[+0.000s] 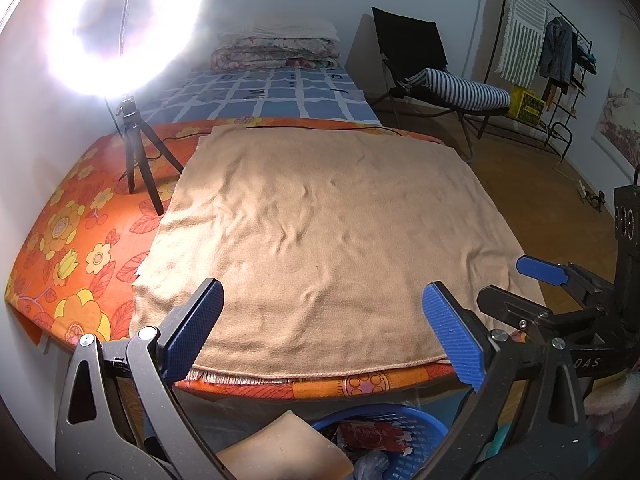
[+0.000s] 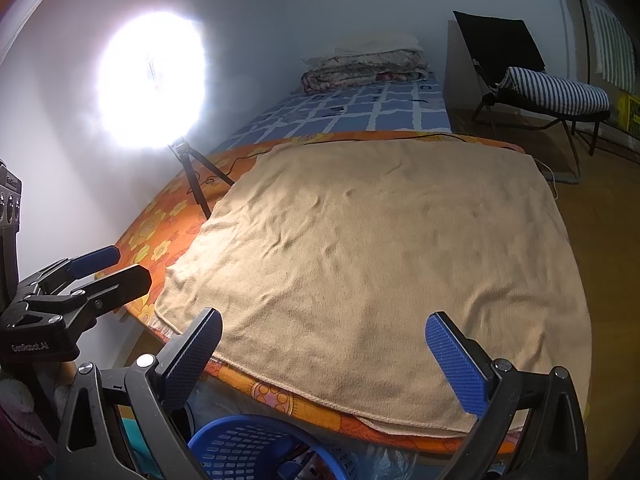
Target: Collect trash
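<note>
Wrappers fill blue basket; both grippers' fingers spread wide, empty.

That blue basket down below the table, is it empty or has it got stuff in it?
Not empty. The blue basket holds a red wrapper and crumpled clear plastic; how full, cannot tell.

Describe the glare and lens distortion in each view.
Left wrist: the ring light blows out the upper left, washing over the wall; the towel edges bow from fisheye. Right wrist: the same light is a solid white blob with no ring visible; corners vignette dark.
</note>
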Demonstrator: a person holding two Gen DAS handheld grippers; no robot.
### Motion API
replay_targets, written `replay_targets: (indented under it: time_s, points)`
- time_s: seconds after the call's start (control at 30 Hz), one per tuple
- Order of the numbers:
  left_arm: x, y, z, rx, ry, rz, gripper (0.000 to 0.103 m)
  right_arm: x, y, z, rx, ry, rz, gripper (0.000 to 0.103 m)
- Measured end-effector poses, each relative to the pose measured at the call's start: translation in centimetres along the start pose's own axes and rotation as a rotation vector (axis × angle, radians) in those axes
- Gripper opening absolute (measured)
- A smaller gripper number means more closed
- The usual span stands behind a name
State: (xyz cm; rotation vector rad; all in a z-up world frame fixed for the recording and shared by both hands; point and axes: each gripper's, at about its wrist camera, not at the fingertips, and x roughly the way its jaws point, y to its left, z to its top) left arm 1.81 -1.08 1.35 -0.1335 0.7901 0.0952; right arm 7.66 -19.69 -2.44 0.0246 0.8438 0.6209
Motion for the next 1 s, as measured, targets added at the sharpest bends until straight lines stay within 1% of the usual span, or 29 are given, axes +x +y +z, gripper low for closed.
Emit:
replay_targets:
  time_s: [0.33, 0.73, 0.9, 1.0]
  points:
    - [-0.7, -0.2, 0.5, 0.019, -0.024, 0.003, 0.101, 0.1, -0.1, 0.0, 0.006, 0.004, -0.001, 0.103]
    - [-0.9, -0.5, 0.2, 0.026, -0.027, 0.006, 0.101, 0.4, 0.1, -0.4, 0.024, 0.019, -0.002, 0.103]
    - [-1.2, -0.7, 0.0, 0.042, -0.049, 0.021, 0.101, 0.6, 0.2, -0.5, 0.029, 0.027, -0.003, 0.103]
    - [-1.2, -0.7, -0.1, 0.041, -0.048, 0.021, 0.101, 0.7, 0.2, -0.5, 0.032, 0.03, -0.003, 0.103]
